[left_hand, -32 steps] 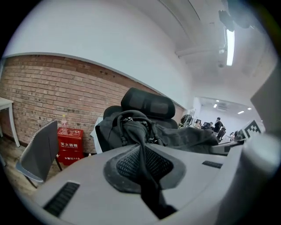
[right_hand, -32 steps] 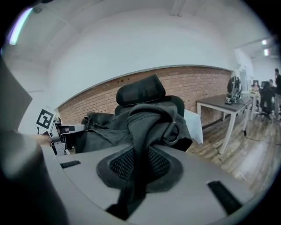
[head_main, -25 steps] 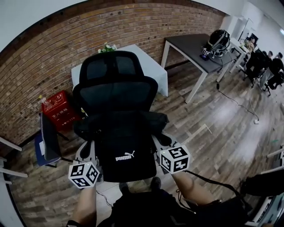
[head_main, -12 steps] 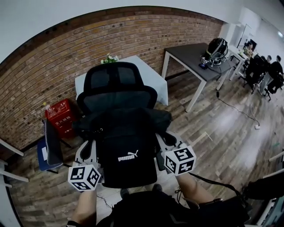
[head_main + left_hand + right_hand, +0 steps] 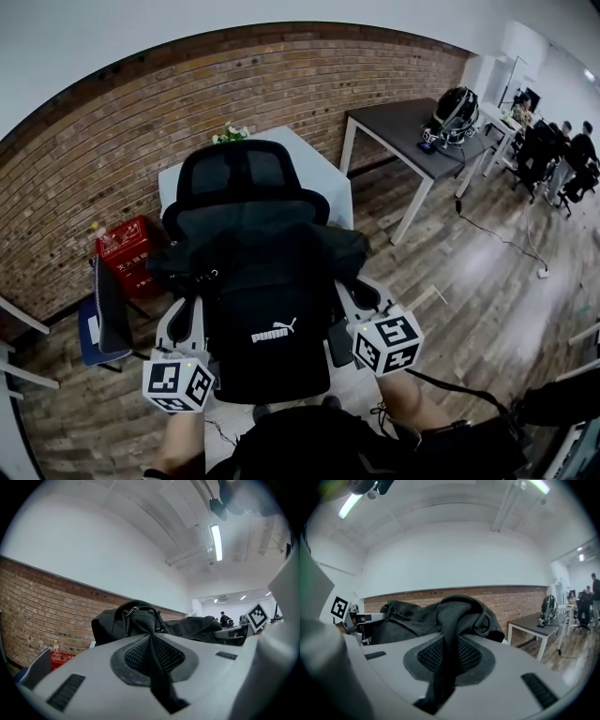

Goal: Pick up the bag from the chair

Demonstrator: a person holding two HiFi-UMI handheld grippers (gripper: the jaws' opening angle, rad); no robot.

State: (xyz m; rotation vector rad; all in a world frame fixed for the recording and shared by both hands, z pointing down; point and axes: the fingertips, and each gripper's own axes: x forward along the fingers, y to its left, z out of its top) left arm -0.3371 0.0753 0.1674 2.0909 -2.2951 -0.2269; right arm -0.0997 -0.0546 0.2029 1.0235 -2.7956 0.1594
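From my remote seat, the head view shows the black bag hanging upright in front of the black office chair, dead ahead at 12 o'clock. Its white logo faces me and its crumpled top lies against the backrest. The bag hides the seat, so I cannot tell whether its bottom rests there or hangs clear. The left gripper sits at the bag's 8 o'clock edge and the right gripper at its 4 o'clock edge, each just beside the fabric with its marker cube toward me. In the left gripper view the fingers are pressed nearly together and pinch a dark strap, which runs up between the mesh pads to a metal ring at the bag's top. In the right gripper view it is the same: the fingers are clamped on a second dark strap, which leads up to a looped handle and ring. Behind the chair at 12 o'clock stands a white table against the brick wall. A red box sits on the floor at 10 o'clock. A dark table stands at 2 o'clock, and people sit further off beyond it.
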